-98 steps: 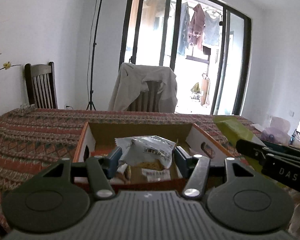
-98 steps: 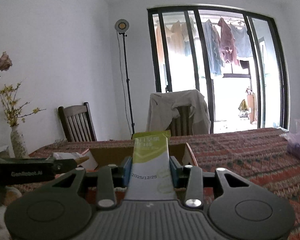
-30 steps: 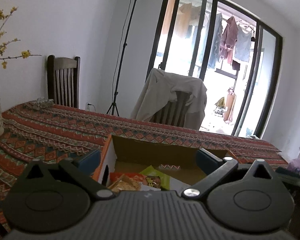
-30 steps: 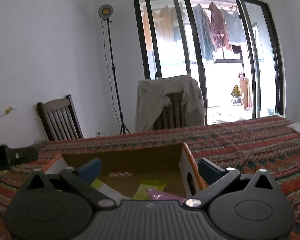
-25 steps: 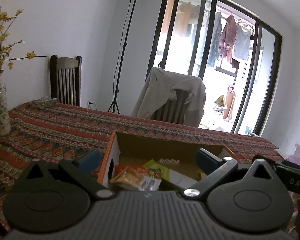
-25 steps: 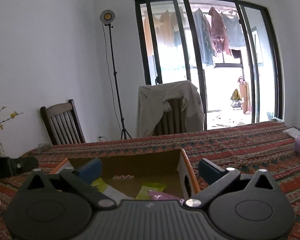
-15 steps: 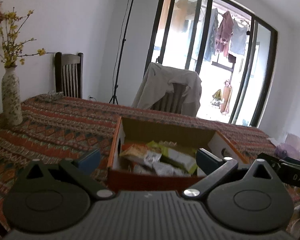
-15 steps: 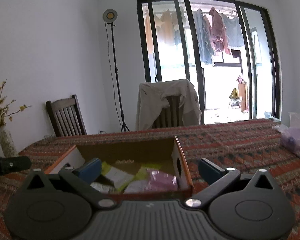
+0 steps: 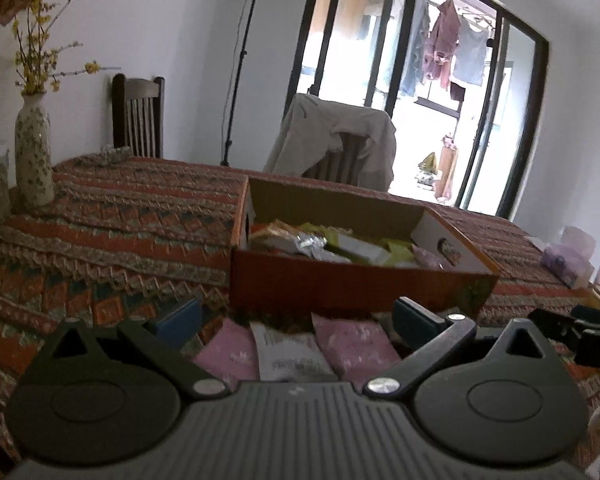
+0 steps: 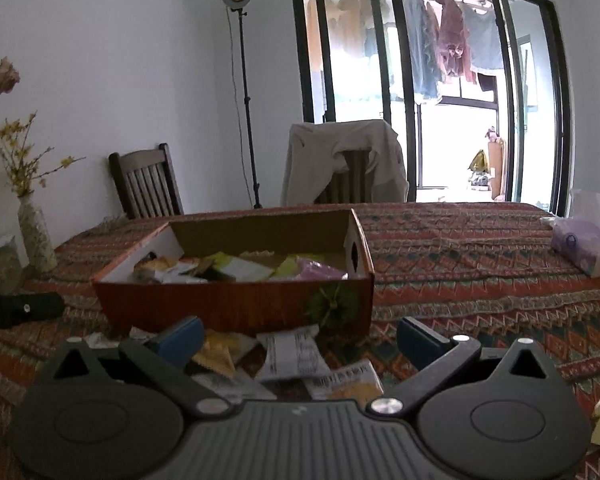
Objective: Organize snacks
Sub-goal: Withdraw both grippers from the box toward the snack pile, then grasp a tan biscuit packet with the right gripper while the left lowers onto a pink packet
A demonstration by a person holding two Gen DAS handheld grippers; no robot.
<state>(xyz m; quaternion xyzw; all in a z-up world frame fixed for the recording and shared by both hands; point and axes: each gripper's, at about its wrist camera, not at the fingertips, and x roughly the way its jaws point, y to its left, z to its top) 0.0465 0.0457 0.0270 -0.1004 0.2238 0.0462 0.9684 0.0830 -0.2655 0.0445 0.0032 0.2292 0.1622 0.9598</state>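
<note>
An orange cardboard box (image 9: 340,280) sits on the patterned tablecloth, holding several snack packets (image 9: 340,242). It also shows in the right wrist view (image 10: 236,300). My left gripper (image 9: 294,318) is open and empty, low in front of the box, above pink packets (image 9: 352,346) and a white packet (image 9: 288,354) lying on the table. My right gripper (image 10: 298,334) is open and empty, above a white packet (image 10: 294,350) and yellow packets (image 10: 218,350) in front of the box.
A vase with yellow flowers (image 9: 32,156) stands at the table's left. Two chairs (image 10: 148,184) stand behind the table, one draped with a jacket (image 10: 344,160). A purple bag (image 10: 584,244) lies at the right. The other gripper's tip (image 9: 580,332) shows at right.
Both grippers let go of their packets into the box, opened, then pulled back and down from it. Loose packets in front of the box have come into view.
</note>
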